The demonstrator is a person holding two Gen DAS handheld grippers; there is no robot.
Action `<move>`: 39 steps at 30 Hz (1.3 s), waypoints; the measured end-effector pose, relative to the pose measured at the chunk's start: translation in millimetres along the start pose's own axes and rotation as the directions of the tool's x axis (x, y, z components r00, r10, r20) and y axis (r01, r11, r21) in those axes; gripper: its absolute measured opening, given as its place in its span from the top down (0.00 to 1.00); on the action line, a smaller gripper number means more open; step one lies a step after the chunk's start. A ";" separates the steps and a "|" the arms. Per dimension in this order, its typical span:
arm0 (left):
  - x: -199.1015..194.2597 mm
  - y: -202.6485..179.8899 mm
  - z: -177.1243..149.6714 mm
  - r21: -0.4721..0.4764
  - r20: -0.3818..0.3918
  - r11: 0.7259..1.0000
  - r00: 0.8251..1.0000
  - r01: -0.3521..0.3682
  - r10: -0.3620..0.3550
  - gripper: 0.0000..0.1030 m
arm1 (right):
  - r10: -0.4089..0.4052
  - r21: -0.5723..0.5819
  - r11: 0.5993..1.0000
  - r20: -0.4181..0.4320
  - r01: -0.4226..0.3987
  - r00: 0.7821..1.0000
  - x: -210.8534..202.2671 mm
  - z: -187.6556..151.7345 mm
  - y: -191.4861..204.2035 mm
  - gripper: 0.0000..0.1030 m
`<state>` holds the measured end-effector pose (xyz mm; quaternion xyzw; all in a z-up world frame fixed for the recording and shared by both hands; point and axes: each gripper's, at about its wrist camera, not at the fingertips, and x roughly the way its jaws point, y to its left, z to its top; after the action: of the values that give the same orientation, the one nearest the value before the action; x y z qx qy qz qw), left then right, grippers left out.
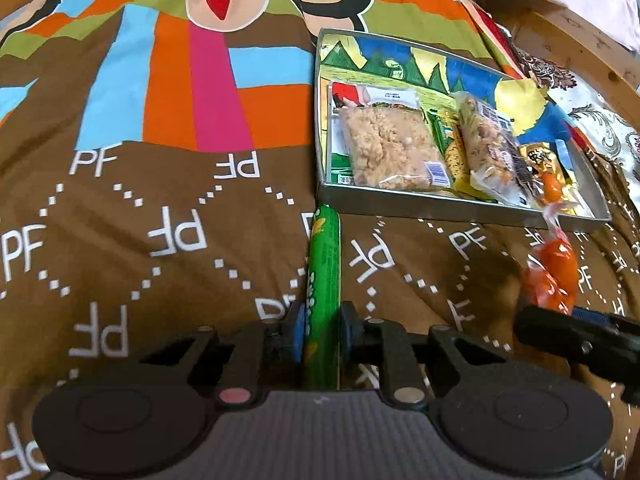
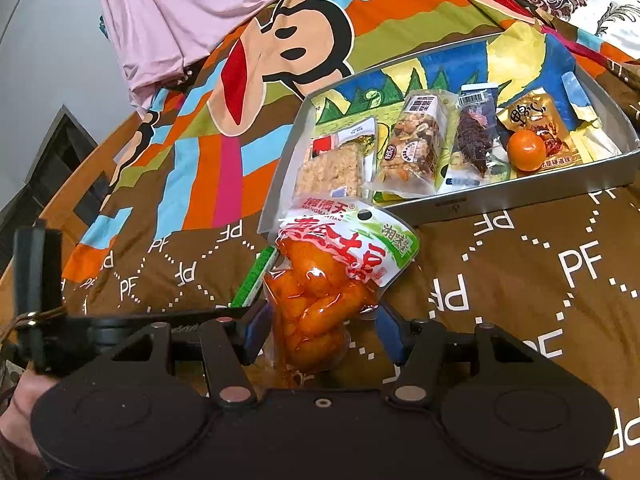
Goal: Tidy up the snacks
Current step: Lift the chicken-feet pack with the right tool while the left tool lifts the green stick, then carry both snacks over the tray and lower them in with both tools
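We see left gripper (image 1: 322,334) clamped on green sausage stick (image 1: 323,276), lower centre | right gripper (image 2: 320,330) gripping orange snack pouch (image 2: 320,300) | tray (image 1: 460,210) upper right

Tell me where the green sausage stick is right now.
In the left wrist view, the green sausage stick sits clamped in the left gripper, just before the tray's near-left corner.

Bed covered by brown quilt (image 1: 160,240) with bright cartoon print; wooden bed frame (image 1: 576,40) far right; pink sheet (image 2: 192,12) beyond; pale wall (image 2: 44,60) left.
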<state>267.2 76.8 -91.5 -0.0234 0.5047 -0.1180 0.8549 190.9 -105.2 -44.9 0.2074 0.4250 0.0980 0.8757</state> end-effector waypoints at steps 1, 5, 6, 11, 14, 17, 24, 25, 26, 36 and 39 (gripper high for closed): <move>0.6 0.6 -0.4 -0.006 -0.001 1.000 1.000 0.002 -0.002 0.80 | -0.002 0.002 1.000 -0.001 0.002 1.000 0.3 -0.2 -0.8 0.43; -8.0 3.2 -0.8 -0.033 0.004 0.999 1.000 0.018 -0.018 0.82 | -0.007 -0.002 1.000 0.010 0.007 1.000 -0.7 0.1 0.2 0.43; -12.4 3.8 -1.2 -0.047 0.011 0.999 1.000 0.025 -0.024 0.82 | -0.008 -0.007 1.000 0.016 0.008 1.000 -1.8 0.2 1.0 0.43; -44.3 8.5 -1.3 -0.103 0.150 0.988 0.984 0.112 -0.096 0.82 | -0.016 -0.055 0.998 0.086 0.021 0.996 -12.1 4.4 6.8 0.43; -56.3 6.8 3.4 -0.102 0.279 0.987 0.956 0.125 -0.092 0.82 | -0.019 -0.082 0.996 0.139 0.031 0.990 -18.7 11.4 10.0 0.43; -59.0 0.7 15.7 -0.088 0.393 0.990 0.917 0.115 -0.071 0.82 | -0.020 -0.112 0.993 0.197 0.043 0.980 -22.2 25.0 12.3 0.43; -48.5 -22.0 67.8 0.013 0.576 0.985 0.804 0.173 -0.149 0.82 | -0.027 -0.152 0.986 0.284 0.073 0.958 -1.7 80.4 13.9 0.43; -42.0 -22.6 73.4 0.017 0.578 0.984 0.801 0.179 -0.156 0.82 | -0.031 -0.163 0.983 0.297 0.083 0.954 3.1 88.4 13.3 0.43; -32.7 -22.4 80.9 0.015 0.578 0.983 0.800 0.185 -0.159 0.82 | -0.037 -0.170 0.981 0.308 0.093 0.951 8.6 96.0 12.1 0.43; 44.7 -13.9 112.9 0.005 0.475 0.979 0.861 0.204 -0.181 0.82 | -0.098 -0.166 0.974 0.305 0.155 0.947 75.6 128.5 -15.8 0.43; 59.8 -16.8 114.7 0.012 0.437 0.983 0.883 0.184 -0.171 0.82 | -0.118 -0.146 0.975 0.283 0.165 0.952 92.2 129.5 -24.9 0.43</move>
<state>391.4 37.9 -84.0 -0.1081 0.2980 -0.1799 0.9312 349.6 -131.6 -49.3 0.1131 0.3043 0.0408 0.9450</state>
